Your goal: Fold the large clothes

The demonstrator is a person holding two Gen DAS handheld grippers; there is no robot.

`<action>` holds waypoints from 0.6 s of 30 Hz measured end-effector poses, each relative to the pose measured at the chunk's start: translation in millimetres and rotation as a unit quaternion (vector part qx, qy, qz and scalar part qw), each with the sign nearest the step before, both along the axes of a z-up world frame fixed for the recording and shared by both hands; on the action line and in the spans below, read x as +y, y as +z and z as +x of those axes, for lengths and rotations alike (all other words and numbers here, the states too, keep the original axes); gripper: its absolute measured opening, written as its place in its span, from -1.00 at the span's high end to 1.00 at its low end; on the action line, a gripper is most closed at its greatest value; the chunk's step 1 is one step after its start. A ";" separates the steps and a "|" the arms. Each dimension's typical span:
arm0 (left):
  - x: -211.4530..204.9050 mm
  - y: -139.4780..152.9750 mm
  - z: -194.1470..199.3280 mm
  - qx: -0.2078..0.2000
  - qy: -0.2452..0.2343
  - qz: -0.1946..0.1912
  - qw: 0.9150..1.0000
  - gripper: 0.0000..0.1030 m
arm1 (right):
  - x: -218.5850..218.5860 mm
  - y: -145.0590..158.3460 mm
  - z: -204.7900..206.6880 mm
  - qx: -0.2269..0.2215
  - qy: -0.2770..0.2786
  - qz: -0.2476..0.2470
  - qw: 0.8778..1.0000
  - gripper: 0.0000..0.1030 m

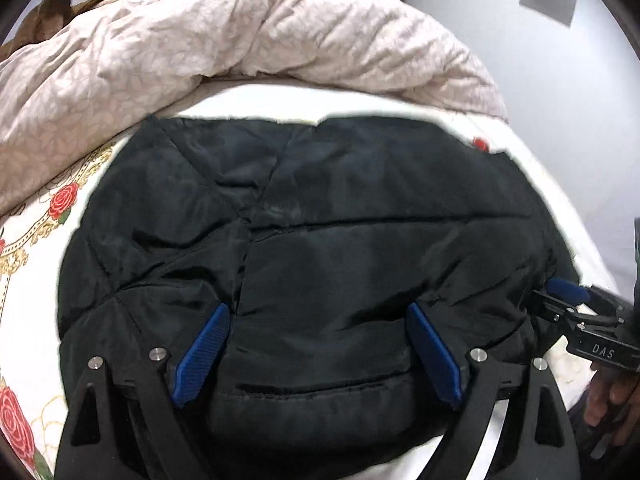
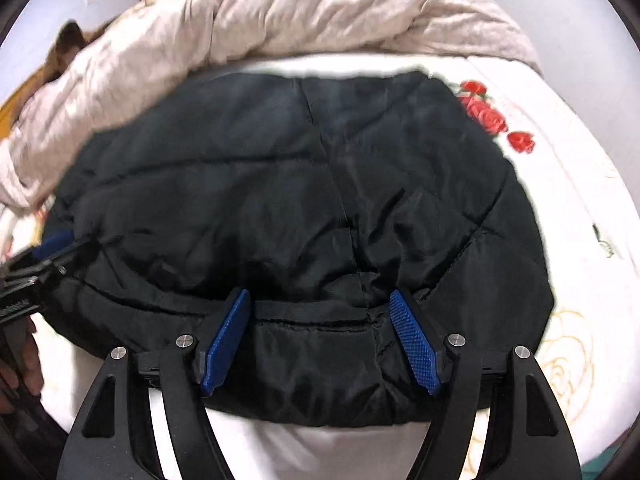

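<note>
The black puffer jacket is lying bunched into a compact bundle on the rose-print bedsheet, just below the crumpled beige duvet. The left tool and right tool are both hovering over its near edge, blue pads apart, gripping nothing. The fold is looking nearly finished; next each tool probably needs to pinch that near edge for a last tuck.
</note>
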State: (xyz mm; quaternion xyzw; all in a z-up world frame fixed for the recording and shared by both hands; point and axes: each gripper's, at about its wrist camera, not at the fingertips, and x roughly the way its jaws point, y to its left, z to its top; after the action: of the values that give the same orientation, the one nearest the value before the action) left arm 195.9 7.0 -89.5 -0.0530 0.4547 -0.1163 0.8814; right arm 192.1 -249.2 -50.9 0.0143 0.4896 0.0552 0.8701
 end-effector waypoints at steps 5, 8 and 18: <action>14.3 22.0 16.7 -0.030 0.020 0.017 0.999 -0.77 | 11.5 31.0 13.0 -0.045 0.016 0.010 0.999 -0.40; 33.0 18.4 36.0 -0.019 0.056 0.039 0.997 -0.77 | 17.1 23.5 39.4 -0.040 0.016 0.009 0.999 -0.40; 74.5 17.9 46.0 -0.026 0.078 0.044 0.996 -0.76 | -0.1 28.1 42.5 -0.055 0.005 0.003 0.998 -0.40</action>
State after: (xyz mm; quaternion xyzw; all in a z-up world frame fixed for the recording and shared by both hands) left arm 241.9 81.5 -71.6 -0.0459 0.4306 -0.0286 0.9009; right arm 234.6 -249.3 -22.8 0.0118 0.4409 0.0617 0.8954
